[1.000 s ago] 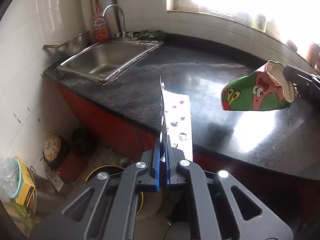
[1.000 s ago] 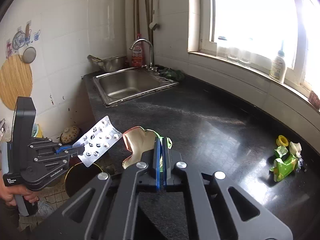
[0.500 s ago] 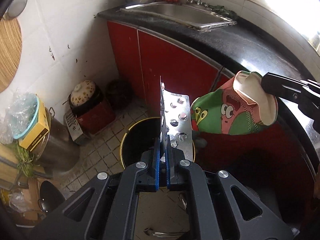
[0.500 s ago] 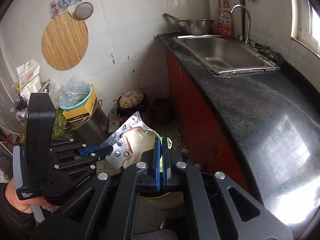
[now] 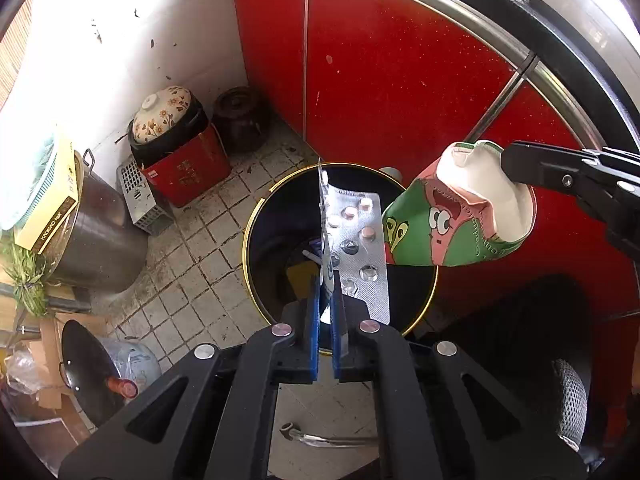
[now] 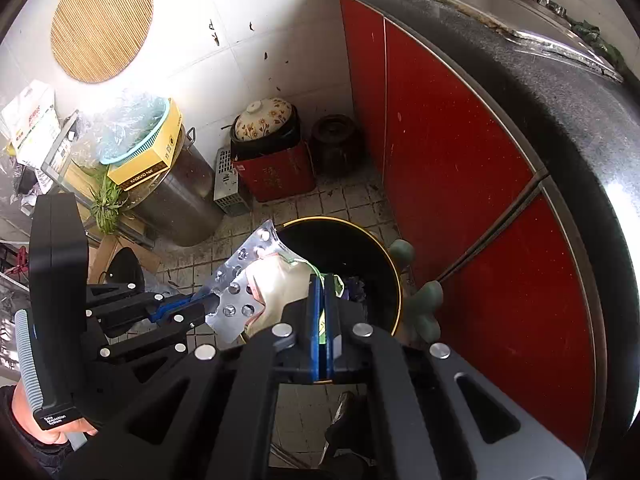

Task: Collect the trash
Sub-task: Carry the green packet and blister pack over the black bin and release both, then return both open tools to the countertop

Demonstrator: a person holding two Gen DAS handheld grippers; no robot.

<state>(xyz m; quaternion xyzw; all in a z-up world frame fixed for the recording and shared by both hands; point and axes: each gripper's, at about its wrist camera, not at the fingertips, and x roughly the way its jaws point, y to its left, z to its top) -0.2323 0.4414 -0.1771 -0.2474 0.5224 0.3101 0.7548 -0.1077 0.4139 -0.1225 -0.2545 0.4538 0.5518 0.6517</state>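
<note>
Both grippers are clamped shut on trash. Our left gripper (image 5: 326, 280) pinches the lower edge of a silver blister pack (image 5: 358, 240), which stands up from the blue pads, a few pills still in their pockets. Our right gripper (image 6: 320, 280) pinches the rim of a crumpled green and pink cartoon snack bag (image 5: 452, 224), its pale inside showing.

We hold both pieces in the air above a round black trash bin (image 5: 256, 240) with a thin gold rim, standing on the tiled floor (image 5: 200, 256). In the right wrist view the pack (image 6: 240, 280) overlaps the bag (image 6: 276, 284), so the two sit just beside each other; we cannot tell whether they touch. Some rubbish lies in the bottom of the bin.

Red cabinet doors (image 5: 400, 80) rise just behind the bin, under a dark speckled countertop (image 6: 560, 100) with a steel sink at its far end. Against the white tiled wall, well apart from the bin, stand a flowered pot lid (image 5: 162, 114) on a red box, a dark jar (image 5: 240, 116), and a large metal pot (image 5: 100, 232) carrying a yellow carton. A round woven mat (image 6: 102, 20) hangs on the wall.

Both grippers point steeply down. A hand (image 6: 40, 420) grips the left tool's handle at the lower left of the right wrist view.
</note>
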